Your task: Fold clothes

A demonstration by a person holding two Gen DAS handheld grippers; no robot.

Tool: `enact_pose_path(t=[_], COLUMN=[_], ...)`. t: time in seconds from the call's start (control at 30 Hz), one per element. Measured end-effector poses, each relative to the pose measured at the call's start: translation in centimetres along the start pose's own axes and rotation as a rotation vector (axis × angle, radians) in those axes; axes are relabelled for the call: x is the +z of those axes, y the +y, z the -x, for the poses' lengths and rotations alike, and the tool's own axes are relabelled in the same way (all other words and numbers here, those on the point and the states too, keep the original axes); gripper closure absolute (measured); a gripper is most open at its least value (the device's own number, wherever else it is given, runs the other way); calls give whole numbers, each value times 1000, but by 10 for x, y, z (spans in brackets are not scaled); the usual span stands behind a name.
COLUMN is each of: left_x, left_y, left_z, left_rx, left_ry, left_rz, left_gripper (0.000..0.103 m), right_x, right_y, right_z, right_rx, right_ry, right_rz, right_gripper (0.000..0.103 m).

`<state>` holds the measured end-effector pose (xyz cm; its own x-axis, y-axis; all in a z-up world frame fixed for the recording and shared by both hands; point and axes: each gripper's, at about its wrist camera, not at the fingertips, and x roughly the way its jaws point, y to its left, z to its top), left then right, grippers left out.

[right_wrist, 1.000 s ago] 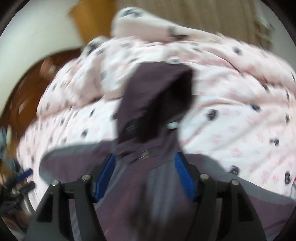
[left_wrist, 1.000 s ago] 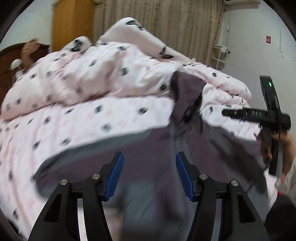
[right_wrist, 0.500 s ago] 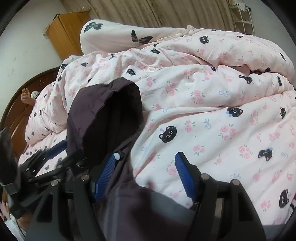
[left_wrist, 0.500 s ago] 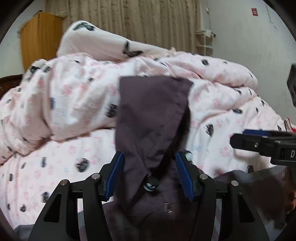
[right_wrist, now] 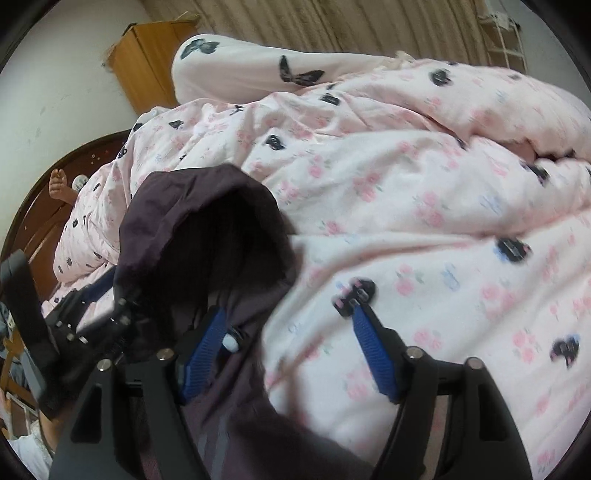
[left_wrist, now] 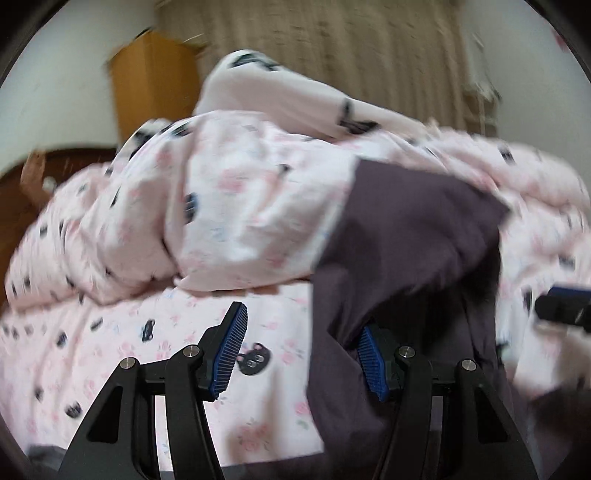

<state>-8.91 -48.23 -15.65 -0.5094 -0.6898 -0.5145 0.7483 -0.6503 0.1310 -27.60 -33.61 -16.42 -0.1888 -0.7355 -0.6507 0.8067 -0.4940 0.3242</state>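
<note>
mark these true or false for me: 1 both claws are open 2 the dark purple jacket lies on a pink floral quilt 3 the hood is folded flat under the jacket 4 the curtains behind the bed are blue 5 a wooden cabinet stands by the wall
1. True. The left claw and the right claw both stand open, with nothing clamped between their pads.
2. True. The dark purple jacket lies on the pink floral quilt.
3. False. The hood stands open and puffed up, its dark inside showing.
4. False. The curtains are beige.
5. True. A wooden cabinet stands by the white wall.
</note>
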Motion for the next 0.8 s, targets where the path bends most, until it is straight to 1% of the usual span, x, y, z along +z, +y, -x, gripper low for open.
enact_pose_path(t=[0.03,0.07,0.2,0.23,0.3,0.4,0.5,0.53,0.6,0.67,0.73,0.77,0.8], left_x=[2,3,6,7,7,4,-1,-3,-7,-10,-11,-12,-12], left_y=[8,15,30,33,34,34,41,44,52,55,54,52,51], left_z=[0,0,6,7,10,10,3,1,-3,-7,-10,-12,-14], left_rx=[0,0,-38,-48,-45,-13,21,16,11,9,7,6,6], left_ry=[-4,-8,-30,-36,-45,-49,-30,-23,-13,-12,-12,-11,-10], left_rz=[28,53,109,122,119,101,95,103,125,143,152,154,156], left_gripper=[50,50,49,49,49,49,43,39,36,33,33,33,33], right_x=[4,7,22,25,30,35,41,42,40,35,29,26,24], right_y=[6,11,34,39,43,36,16,12,12,23,35,43,46], right_z=[-6,-12,-38,-48,-63,-78,-79,-70,-43,-12,15,22,24], right_rx=[-5,-10,-33,-50,-103,-169,-228,-262,-340,-409,-469,-489,-496], right_ry=[1,2,12,20,18,-3,-39,-84,-211,-350,-479,-515,-521], right_rz=[16,31,95,112,128,100,13,-4,0,57,123,164,190], right_gripper=[27,24,24,24,24,24,24,24,23,19,14,13,13])
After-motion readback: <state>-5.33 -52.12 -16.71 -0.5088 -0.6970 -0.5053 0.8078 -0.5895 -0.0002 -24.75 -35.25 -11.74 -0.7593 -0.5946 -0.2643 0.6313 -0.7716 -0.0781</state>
